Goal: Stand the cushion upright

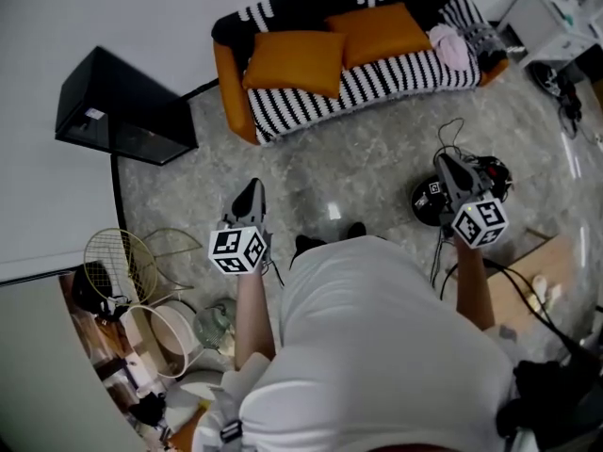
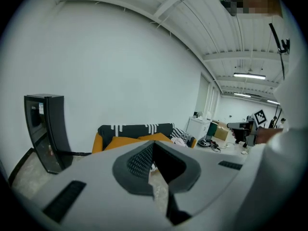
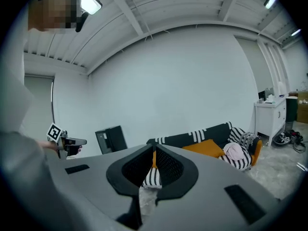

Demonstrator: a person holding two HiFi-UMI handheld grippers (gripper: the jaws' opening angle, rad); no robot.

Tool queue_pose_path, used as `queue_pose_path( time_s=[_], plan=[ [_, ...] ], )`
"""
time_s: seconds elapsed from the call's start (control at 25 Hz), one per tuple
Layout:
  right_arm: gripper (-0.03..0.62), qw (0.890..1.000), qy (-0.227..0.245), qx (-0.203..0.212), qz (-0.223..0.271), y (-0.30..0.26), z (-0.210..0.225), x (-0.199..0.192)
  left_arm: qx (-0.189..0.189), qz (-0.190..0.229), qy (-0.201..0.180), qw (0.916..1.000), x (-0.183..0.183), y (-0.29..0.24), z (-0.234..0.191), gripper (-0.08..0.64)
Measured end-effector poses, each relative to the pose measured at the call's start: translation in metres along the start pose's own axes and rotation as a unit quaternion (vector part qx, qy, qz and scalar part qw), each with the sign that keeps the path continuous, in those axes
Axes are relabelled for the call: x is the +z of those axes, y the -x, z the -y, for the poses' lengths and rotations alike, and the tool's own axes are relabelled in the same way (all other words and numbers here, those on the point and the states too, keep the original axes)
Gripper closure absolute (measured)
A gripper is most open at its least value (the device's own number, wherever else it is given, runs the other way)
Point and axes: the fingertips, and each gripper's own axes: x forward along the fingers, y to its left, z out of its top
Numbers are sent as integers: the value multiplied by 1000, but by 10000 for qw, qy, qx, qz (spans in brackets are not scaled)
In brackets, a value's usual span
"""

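Two orange cushions, one to the left (image 1: 294, 61) and one to the right (image 1: 382, 34), lie leaning on the seat of a black-and-white striped sofa (image 1: 396, 78) across the floor from me. My left gripper (image 1: 252, 188) and right gripper (image 1: 443, 161) are both shut and hold nothing, raised over the grey floor well short of the sofa. In the left gripper view the shut tips (image 2: 153, 146) point toward the sofa (image 2: 134, 129) and an orange cushion (image 2: 126, 141). The right gripper (image 3: 154, 150) also faces the sofa (image 3: 192, 137) and a cushion (image 3: 208, 148).
A pink cloth (image 1: 450, 45) lies at the sofa's right end. A black cabinet (image 1: 122, 106) stands left by the wall. A round black device with cables (image 1: 429, 201) sits on the floor by my right gripper. Rackets (image 1: 118, 262) and clutter lie lower left; a white cabinet (image 1: 546, 17) stands upper right.
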Motion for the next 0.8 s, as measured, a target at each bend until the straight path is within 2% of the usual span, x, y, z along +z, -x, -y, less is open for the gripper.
queue_pose_path(
  time_s=[0.36,0.8],
  plan=[
    [551,9995,-236,6,-211,-19,15,-12,129,-232,-1,9996,-8,-17,-2,558],
    [551,9987,-367,-232,-271,-83,21,1,-38,-311,7,9995,9,-77,-53,558]
  ],
)
